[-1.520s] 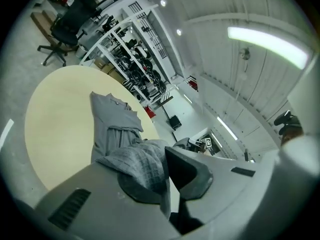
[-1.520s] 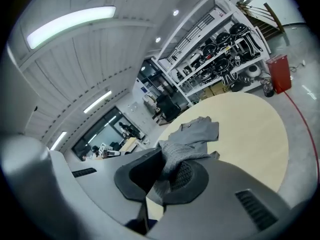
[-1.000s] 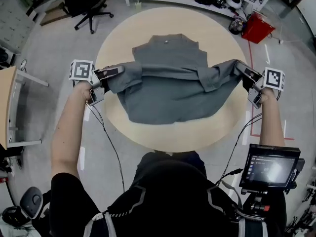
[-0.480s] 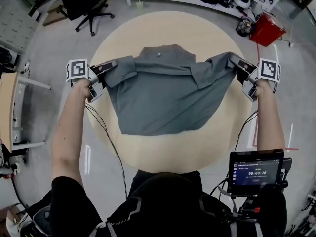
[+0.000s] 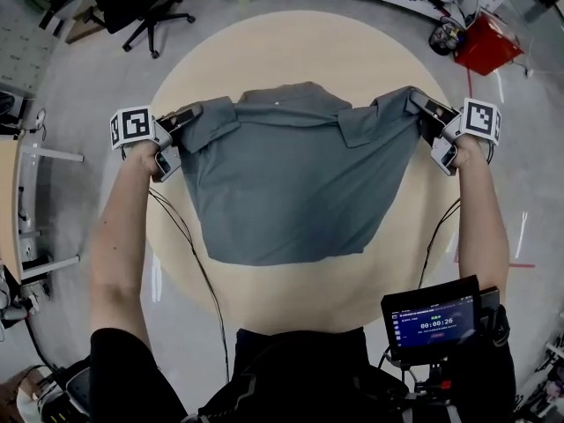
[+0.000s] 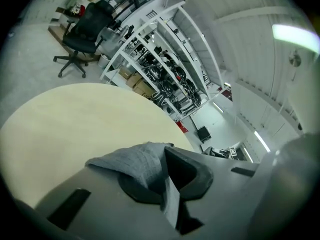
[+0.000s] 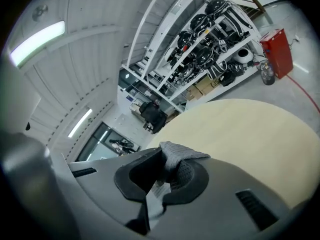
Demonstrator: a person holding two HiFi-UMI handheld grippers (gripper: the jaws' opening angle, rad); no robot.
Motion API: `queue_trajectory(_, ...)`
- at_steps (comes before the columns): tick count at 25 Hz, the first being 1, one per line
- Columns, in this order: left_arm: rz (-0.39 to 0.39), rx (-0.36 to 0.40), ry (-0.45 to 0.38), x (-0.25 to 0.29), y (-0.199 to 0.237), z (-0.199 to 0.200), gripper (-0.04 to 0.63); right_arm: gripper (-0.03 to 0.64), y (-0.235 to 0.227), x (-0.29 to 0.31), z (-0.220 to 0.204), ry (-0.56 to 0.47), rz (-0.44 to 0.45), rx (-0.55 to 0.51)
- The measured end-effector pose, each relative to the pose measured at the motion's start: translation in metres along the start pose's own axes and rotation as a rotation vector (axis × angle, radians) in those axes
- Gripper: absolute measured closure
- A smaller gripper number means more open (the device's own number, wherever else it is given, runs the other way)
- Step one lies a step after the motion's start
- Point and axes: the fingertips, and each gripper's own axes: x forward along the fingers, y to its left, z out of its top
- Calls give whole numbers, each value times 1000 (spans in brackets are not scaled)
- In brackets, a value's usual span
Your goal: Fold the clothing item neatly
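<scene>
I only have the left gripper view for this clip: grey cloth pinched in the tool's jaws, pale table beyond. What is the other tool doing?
Observer: The right tool is shut on the same grey shirt, gripping its opposite side.
Reviewer: So is the shirt bunched up between them?
Observer: No. The head view shows it stretched wide between the left tool and the right tool, over the round table.
Reviewer: Any fold made yet?
Observer: None shows. The body is spread open, with the collar on the far side and the hem toward the person.
</scene>
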Motion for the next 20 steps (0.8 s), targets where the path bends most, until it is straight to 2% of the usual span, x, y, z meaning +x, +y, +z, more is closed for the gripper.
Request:
queue_trajectory(4, 18, 27, -17, 11, 37, 16, 580, 594, -26, 19, 8, -38, -25, 51)
queue_trajectory(7, 6, -5, -40, 8, 49, 18, 580, 594, -43, 20, 20, -86, -33, 97)
queue_trajectory(10, 49, -5, -46, -4, 74, 14, 580, 594, -56, 26, 25, -109, -43, 126)
queue_trajectory(14, 45, -47, -110, -20, 99, 13, 580, 594, -63, 39, 29, -148, -20, 144)
queue_trajectory(16, 54, -36, -93, -19, 106, 8, 580, 594, -75, 48, 17, -121, -54, 140)
queue_trajectory(20, 92, 16, 6, -18, 116, -6, 580, 594, -99, 52, -8, -85, -127, 179)
